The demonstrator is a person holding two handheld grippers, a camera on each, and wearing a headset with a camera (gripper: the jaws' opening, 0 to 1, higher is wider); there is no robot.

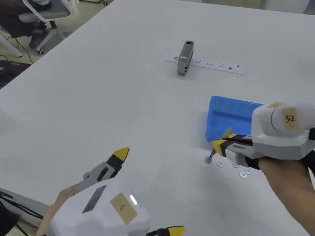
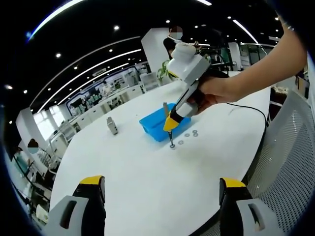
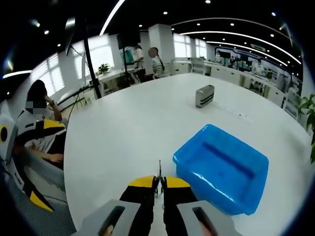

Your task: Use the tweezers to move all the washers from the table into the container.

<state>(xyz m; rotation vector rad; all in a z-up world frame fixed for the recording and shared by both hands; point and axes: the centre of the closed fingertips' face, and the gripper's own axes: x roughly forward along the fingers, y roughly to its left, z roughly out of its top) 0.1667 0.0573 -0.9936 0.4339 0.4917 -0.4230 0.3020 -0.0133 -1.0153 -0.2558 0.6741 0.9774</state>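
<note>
My right gripper (image 1: 219,143) (image 3: 158,183) is shut on thin metal tweezers (image 3: 159,169), which point down at the white table. The tweezer tip (image 1: 210,158) (image 2: 172,143) touches the table just in front of the blue container (image 1: 227,119) (image 2: 156,126) (image 3: 222,167). Several small washers (image 1: 236,165) (image 2: 188,134) lie on the table close to the tip. I cannot tell whether the tip pinches one. My left gripper (image 1: 146,192) (image 2: 161,186) hovers open and empty at the near left, well apart from the washers.
A grey box (image 1: 185,58) (image 2: 112,125) (image 3: 204,95) stands on a white power strip (image 1: 219,65) farther back on the table. Office chairs (image 1: 47,17) sit beyond the far left corner. The table edge (image 2: 256,142) runs close behind the washers.
</note>
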